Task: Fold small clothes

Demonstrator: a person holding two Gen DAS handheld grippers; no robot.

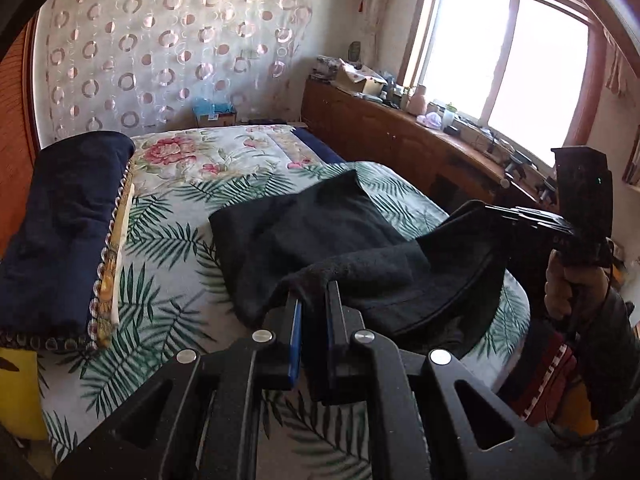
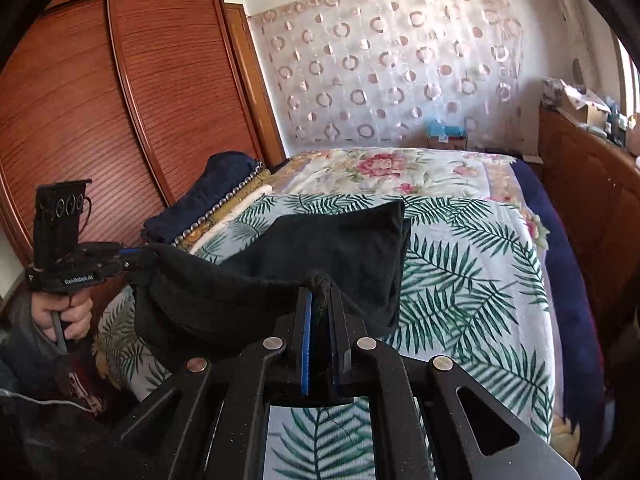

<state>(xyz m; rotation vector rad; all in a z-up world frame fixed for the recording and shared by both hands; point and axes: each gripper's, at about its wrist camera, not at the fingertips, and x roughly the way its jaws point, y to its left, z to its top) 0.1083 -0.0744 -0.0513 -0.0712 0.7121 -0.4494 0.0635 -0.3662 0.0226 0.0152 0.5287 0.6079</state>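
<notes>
Black garment (image 1: 304,232) sags, half-folded, over the bed (image 1: 168,248)'s near edge, both corners pinched by left gripper (image 1: 312,300) and right gripper (image 2: 322,300); only the right view shows the wardrobe (image 2: 120,100).

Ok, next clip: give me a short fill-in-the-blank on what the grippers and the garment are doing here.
1. Both the left gripper and the right gripper are shut on the ____ garment.
2. The garment's far end rests on a bedspread printed with green ____.
3. A folded ____ blanket lies beside the wardrobe.

Missing: black; leaves; navy
</notes>
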